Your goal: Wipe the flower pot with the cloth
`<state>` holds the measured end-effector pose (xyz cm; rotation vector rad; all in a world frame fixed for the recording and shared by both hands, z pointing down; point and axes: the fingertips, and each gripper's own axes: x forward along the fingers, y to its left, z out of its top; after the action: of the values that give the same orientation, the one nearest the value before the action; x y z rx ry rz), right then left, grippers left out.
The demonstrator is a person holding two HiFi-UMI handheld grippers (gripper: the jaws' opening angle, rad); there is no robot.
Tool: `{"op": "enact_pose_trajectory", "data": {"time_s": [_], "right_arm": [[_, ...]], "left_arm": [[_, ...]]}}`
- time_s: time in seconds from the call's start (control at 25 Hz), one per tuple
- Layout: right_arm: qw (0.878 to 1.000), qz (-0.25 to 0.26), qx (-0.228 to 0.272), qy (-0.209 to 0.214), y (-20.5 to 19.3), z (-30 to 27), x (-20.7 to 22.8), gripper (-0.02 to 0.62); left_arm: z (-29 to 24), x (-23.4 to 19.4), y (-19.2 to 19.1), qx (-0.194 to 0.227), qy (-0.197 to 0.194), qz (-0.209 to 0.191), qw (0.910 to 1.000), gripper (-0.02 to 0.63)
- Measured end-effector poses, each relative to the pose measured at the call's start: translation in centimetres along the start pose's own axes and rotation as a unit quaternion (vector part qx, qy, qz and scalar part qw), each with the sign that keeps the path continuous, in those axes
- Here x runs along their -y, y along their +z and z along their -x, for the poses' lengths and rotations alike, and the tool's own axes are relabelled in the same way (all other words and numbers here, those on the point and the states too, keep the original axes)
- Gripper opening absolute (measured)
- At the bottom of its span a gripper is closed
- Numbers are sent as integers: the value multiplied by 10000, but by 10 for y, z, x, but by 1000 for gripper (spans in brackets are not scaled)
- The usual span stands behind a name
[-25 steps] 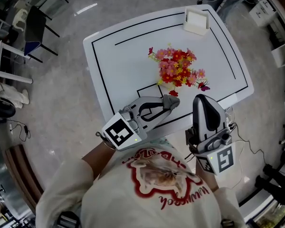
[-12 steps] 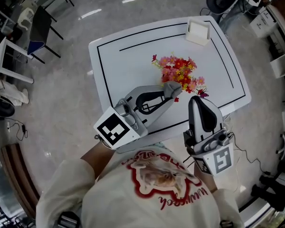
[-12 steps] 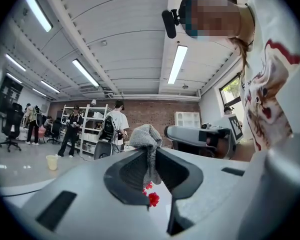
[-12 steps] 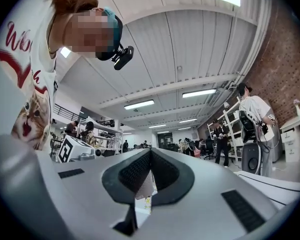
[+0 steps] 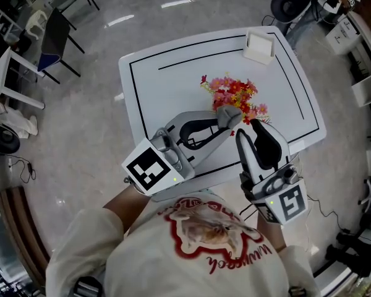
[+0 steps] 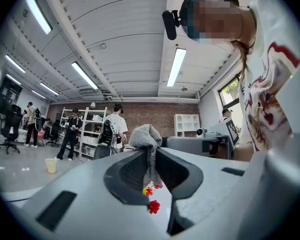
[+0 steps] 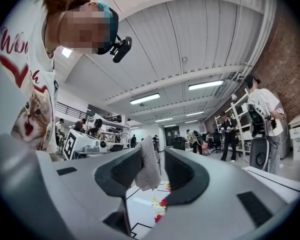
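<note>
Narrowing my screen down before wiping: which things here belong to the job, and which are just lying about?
Job: grey knitted cloth, pinched in the left gripper; pot of red, pink and yellow flowers.
Lying about: white square box at the far corner of the white table; black chair on the floor.

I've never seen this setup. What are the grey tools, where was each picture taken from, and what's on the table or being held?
There is no robot here: a person holds a two-jaw gripper in each hand. The head view looks down from a camera on their head. The other two views ride on the grippers and look along their jaws. On the white table stand red and pink flowers and a small white box; the pot beneath the flowers is hidden. The left gripper is shut on a grey cloth. The right gripper has just been opening; a cloth end hangs between its jaws, unpinched.
</note>
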<state>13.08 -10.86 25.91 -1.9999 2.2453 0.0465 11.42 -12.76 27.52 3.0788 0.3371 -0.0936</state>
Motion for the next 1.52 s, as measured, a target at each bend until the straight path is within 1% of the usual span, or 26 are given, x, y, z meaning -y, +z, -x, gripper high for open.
{"op": "enact_pose_trajectory", "data": {"time_s": [0.04,0.08,0.16,0.28,0.32,0.4,0.52,0.64,0.8,0.84,0.88,1.0,1.16,1.36,1.44,1.52], "right_arm": [[9999,-104,13,92,2,-3,-2,161],[9995,-242,45,179,4,-6,-4,179],[9984,-455,73,314,8,-10,-6,186],[9966,-598,16,560,9,-10,-6,190],[9958,-616,-27,671,9,-9,-6,204],[9948,-611,-77,815,11,-10,-7,216],[9948,-507,-195,861,10,-17,-4,216],[9924,-386,-566,1020,2,-24,-6,216],[9874,-192,-968,1238,-4,-28,-11,173],[9867,-206,-1013,1256,-4,-29,-11,142],[9863,-235,-1043,1260,-4,-29,-10,111],[9863,-245,-1072,1227,-6,-30,-5,77],[9892,-95,-956,1110,-5,-31,1,52],[9921,-177,-693,1030,4,-29,10,44],[9943,-206,-553,888,10,-28,20,41],[9971,-71,-477,585,16,-24,36,40]], "left_arm": [[0,0,0,5,4,-11,10000,43],[0,0,1,13,10,-24,10000,43],[0,0,2,46,19,-18,10000,43],[0,-1,5,130,-1,22,9999,43],[0,-1,6,133,-3,-4,9999,43],[0,-1,5,113,-17,-53,9999,43],[-4,0,0,60,-88,-140,9998,43],[-8,3,-4,-9,-117,-312,9994,43],[-9,2,-9,-182,-123,-656,9976,43],[-9,3,-9,-191,-142,-705,9972,43],[-8,3,-9,-191,-157,-712,9972,43],[-10,1,-11,-217,-129,-665,9975,43],[-15,-2,-12,-231,-119,-660,9975,43],[-17,-5,-6,-128,-130,-542,9984,44],[-17,-8,-4,-105,-70,-483,9988,44],[-15,-15,-5,-110,87,-405,9991,44]]}}
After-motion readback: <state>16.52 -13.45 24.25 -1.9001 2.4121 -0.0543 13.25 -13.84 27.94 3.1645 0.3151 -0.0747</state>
